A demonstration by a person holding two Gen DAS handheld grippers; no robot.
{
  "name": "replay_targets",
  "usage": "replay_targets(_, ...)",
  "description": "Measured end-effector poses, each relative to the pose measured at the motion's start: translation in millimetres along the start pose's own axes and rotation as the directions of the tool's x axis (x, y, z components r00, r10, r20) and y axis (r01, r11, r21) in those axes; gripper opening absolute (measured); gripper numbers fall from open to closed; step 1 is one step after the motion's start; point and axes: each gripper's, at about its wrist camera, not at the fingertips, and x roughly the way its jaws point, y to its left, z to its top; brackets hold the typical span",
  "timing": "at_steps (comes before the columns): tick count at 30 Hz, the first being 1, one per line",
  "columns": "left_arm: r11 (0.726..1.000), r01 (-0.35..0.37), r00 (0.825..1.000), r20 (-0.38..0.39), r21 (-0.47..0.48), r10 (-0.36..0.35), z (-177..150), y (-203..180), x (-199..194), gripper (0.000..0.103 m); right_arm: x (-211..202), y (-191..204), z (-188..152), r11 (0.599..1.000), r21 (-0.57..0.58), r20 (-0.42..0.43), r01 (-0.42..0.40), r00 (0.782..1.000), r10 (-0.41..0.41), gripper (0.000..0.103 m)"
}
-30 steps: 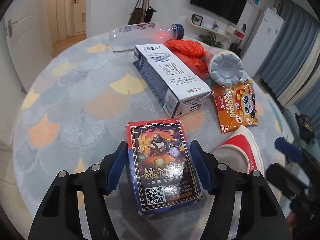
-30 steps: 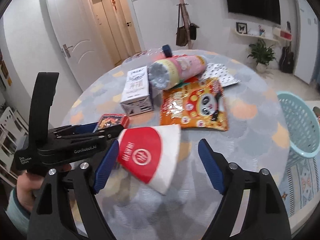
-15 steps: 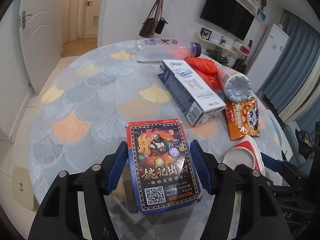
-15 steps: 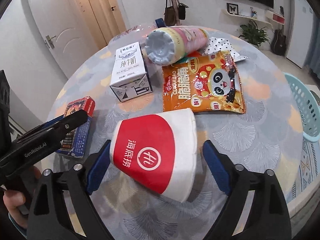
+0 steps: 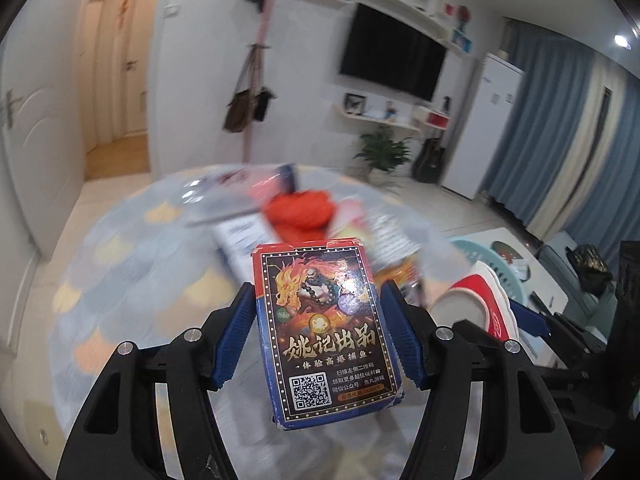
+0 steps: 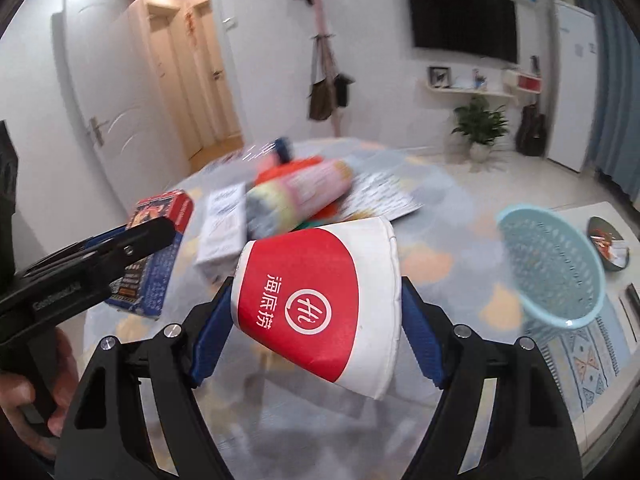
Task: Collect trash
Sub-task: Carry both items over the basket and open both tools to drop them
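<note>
- The left tool [image 5: 318, 340] grips the card box [image 5: 326, 332] between its blue pads [image 5: 234, 338]; a second ago the box lay flat on the counter [image 5: 120, 280], and now it is raised above it, upright, with its printed face toward the left wrist camera.
- The right tool [image 6: 316, 312] is clamped on the red-and-white paper cup [image 6: 320, 304], which lies on its side across the pads with its wide mouth to the right; half a second ago the cup was still low over the counter [image 6: 432, 256], and now it is lifted clear of it.
- Seen from the right wrist, the card box [image 6: 158, 248] hangs to the left of the paper cup, with the left tool [image 6: 120, 248] closed on it.
- The light blue basket [image 6: 560, 268] stands off the counter's edge to the right of the paper cup; earlier only part of its rim showed at the picture's edge, and now it is in full view.
- Behind the paper cup, the milk carton [image 6: 224, 232], the pink bottle [image 6: 296, 200] and other wrappers lie on the counter as before, now blurred.
</note>
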Motion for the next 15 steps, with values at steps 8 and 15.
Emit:
replay_targets(8,0.991,0.099,0.995,-0.029,0.095,-0.097,39.2,-76.3,49.9,0.062,-5.2,-90.0,35.4,0.978,0.116,0.064,0.175,0.981,-0.183,0.074)
replay_targets(15,0.969,0.185,0.982,-0.065,0.163,-0.177,56.9,-144.8,97.3,0.062,10.0,-175.7,43.3,0.91,0.178,0.055,0.375,0.919,-0.39,0.074)
